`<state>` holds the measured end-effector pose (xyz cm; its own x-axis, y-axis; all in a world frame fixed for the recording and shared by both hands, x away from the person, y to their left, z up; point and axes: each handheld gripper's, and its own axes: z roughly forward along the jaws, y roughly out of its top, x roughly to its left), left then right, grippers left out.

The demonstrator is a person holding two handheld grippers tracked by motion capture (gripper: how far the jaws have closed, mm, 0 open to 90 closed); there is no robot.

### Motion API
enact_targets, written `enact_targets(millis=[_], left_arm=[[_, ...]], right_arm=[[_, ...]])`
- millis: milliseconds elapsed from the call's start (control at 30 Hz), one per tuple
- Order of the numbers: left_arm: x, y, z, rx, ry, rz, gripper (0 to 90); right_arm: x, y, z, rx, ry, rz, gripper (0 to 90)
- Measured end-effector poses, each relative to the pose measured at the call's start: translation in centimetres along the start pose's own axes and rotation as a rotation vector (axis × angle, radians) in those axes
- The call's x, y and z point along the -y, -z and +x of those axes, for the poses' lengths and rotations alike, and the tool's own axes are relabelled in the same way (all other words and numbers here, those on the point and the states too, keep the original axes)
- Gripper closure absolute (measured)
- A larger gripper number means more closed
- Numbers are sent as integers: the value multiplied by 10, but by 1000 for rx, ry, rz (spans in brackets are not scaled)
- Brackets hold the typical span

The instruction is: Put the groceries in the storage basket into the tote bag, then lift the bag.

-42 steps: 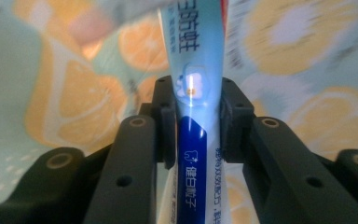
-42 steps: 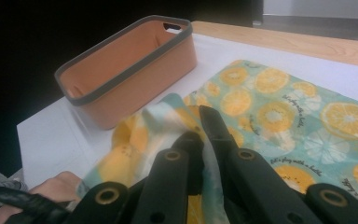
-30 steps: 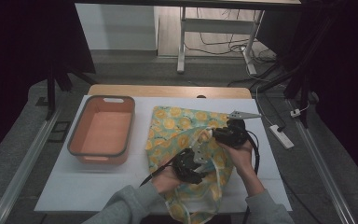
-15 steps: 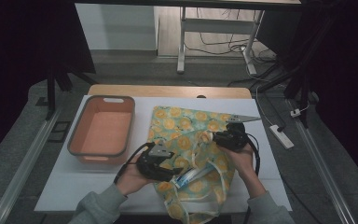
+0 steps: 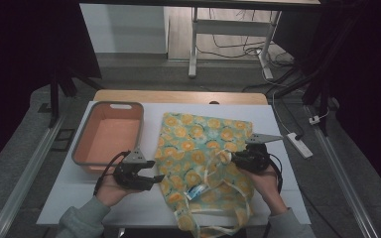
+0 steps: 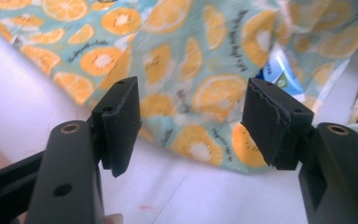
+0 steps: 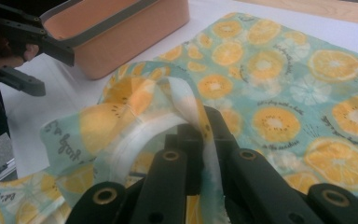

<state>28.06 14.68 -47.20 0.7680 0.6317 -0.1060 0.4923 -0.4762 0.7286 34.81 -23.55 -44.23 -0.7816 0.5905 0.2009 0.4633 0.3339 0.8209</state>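
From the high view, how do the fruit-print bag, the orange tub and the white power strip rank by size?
1. The fruit-print bag looks largest.
2. The orange tub covers less of the table.
3. The white power strip looks smallest; it lies on the floor, farther from the camera, so its true size is less sure.

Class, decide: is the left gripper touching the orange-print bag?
Apart. The left gripper view shows the left gripper open, white table between its pads and the orange-print bag.
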Motion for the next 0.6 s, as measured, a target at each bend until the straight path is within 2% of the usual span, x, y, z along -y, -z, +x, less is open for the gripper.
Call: enact_targets(millis=[167,400,600], left_arm=[[-1,-4,-7,3,-28,12,377],[-3,-20,-20,16,-65,40,379],[-10,-46,-36,20,-117,79,378]], right_arm=[[6,4,-3,4,-8,-5,859],[10,7,-5,1,-8,-16,833],[11,8,-2,10,13,-30,660]])
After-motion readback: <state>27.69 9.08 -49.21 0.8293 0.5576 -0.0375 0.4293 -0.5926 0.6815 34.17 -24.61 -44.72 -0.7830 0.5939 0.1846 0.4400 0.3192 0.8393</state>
